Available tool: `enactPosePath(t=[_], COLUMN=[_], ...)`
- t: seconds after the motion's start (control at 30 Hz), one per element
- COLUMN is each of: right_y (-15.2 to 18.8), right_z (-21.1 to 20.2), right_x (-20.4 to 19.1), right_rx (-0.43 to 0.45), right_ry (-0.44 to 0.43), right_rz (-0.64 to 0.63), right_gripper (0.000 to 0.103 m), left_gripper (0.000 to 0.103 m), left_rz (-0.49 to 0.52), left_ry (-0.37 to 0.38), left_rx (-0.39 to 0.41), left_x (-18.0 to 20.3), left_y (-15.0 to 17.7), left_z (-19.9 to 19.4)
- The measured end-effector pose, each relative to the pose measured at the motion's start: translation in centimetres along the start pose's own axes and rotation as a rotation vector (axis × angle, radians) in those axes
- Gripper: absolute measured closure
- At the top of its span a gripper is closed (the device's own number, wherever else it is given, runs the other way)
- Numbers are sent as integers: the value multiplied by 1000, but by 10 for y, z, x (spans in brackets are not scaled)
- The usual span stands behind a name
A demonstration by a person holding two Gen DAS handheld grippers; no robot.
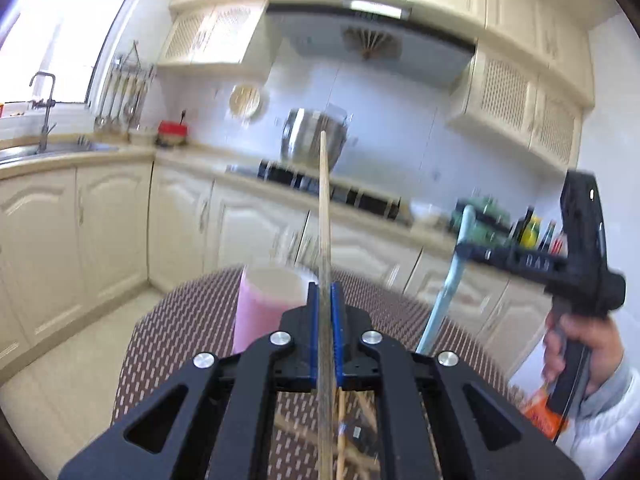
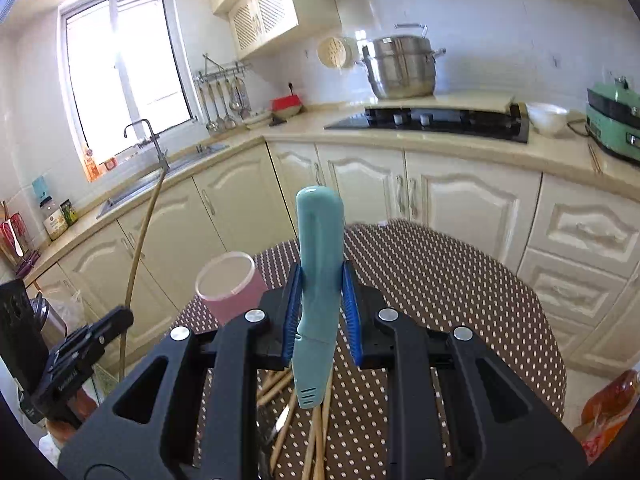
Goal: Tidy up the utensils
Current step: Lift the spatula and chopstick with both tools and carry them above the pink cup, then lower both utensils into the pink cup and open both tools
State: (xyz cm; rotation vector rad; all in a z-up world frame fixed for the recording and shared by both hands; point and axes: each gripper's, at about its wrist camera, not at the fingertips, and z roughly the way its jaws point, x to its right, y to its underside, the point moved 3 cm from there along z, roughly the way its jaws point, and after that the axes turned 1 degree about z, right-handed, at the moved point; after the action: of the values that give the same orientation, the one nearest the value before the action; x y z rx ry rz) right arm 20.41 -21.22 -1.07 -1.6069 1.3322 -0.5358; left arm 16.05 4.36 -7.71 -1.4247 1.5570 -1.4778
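Chopstick (image 1: 325,216) points forward-up from left tool (image 1: 325,312).

Cream cabinets (image 2: 452,196) line the beige counter (image 2: 400,140). A bright window (image 2: 120,68) at ten o'clock lights the sink (image 2: 160,172); a black hob (image 2: 436,122) sits at one o'clock against white tiled walls (image 2: 500,40).

Below the left gripper's (image 1: 325,308) jaws, the chopstick's (image 1: 325,216) lower end runs off the frame. Behind the right gripper's (image 2: 322,300) jaws, the loose chopsticks (image 2: 316,440) are partly hidden. The kitchen beyond the left jaws is motion-blurred.
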Motion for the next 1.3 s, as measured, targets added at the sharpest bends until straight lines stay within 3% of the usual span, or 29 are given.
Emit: enactPosePath(t=[0.13,0.4,0.9,1.3], right_y=[-25,-63,-49,-27], right_z=[2,31,106,113], right_x=[-22,-59,-63,-64], right_rx=[65,166,71,16], right_ry=[-47,-125,-143,-139], right_rz=[-26,-44,-54,-76], right_gripper=[82,82,82,82], left_gripper=[97,97,97,97], left_rz=[6,-57,-41,-4], left_ry=[17,64,9,-6], left_rx=[133,223,239,173], left_x=[10,-2,-37,-41], left_y=[-35,-61,-38,-18], left_z=[27,83,148,141])
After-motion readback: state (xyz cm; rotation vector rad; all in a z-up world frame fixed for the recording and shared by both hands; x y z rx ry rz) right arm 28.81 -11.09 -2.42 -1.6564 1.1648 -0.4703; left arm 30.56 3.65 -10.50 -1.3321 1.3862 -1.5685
